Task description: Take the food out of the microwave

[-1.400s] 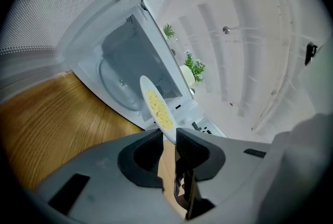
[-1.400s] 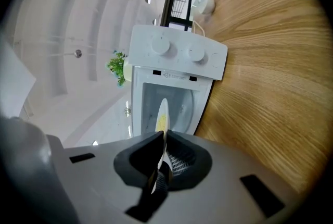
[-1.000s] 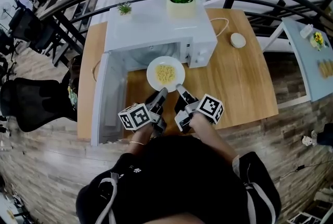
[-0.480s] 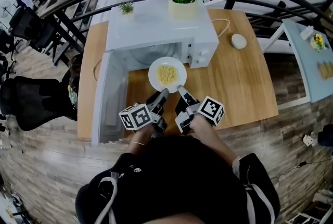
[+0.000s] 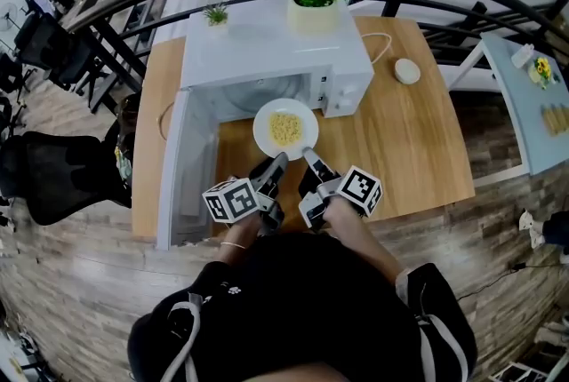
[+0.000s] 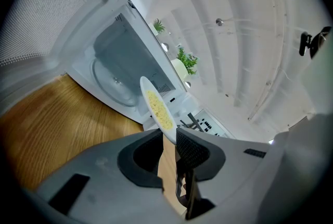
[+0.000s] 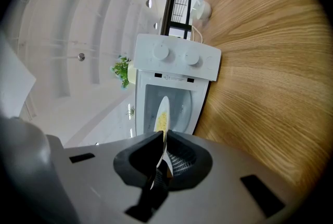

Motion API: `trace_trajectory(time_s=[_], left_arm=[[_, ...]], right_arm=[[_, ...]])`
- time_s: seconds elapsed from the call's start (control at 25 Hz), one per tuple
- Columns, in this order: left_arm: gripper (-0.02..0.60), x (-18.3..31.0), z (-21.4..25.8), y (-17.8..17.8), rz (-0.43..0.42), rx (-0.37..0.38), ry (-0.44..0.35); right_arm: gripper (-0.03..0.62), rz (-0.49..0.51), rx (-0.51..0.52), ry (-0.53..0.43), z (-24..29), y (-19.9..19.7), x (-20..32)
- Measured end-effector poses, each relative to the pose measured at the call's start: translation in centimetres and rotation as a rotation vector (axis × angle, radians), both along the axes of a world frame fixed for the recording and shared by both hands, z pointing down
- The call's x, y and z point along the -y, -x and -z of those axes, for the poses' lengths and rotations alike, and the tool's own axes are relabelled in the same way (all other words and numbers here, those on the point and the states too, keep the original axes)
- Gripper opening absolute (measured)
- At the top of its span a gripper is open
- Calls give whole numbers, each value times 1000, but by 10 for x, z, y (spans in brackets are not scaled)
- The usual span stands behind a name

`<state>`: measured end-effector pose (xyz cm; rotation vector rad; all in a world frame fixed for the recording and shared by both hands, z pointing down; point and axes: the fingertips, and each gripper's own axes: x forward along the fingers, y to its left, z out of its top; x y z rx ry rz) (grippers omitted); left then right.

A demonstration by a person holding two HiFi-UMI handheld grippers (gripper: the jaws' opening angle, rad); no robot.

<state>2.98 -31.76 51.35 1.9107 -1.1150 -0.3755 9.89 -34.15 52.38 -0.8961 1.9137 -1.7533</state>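
Note:
A white plate (image 5: 285, 128) of yellow food hangs just in front of the open white microwave (image 5: 267, 43), above the wooden table (image 5: 400, 140). Both grippers hold its near rim. My left gripper (image 5: 277, 162) is shut on the rim's left part, and the left gripper view shows the plate (image 6: 156, 108) edge-on, running in between the jaws of the left gripper (image 6: 167, 137). My right gripper (image 5: 308, 153) is shut on the rim's right part. In the right gripper view the plate (image 7: 162, 113) stands edge-on before the cavity, pinched by the right gripper (image 7: 162, 140).
The microwave door (image 5: 182, 167) swings open to the left, along the table's left side. A flower pot (image 5: 311, 11) and a small plant (image 5: 213, 13) sit on top of the microwave. A small white round object (image 5: 407, 70) lies right of it. The glass turntable (image 6: 112, 82) is bare.
The plate has drifted slightly to the right and toward me, out from the microwave opening. Both grippers keep their hold on it.

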Motion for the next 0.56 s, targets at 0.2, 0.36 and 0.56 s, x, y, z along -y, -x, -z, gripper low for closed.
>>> trace_trajectory(time_s=[0.2, 0.36, 0.56], left_arm=[[80, 1, 0, 1, 1, 4, 0], [80, 1, 4, -1, 2, -1, -2], [80, -3, 3, 1, 0, -2, 1]], right_arm=[[28, -1, 7, 8, -1, 0, 0], [28, -1, 11, 7, 2, -1, 0], [28, -3, 12, 8, 2, 1, -3]])
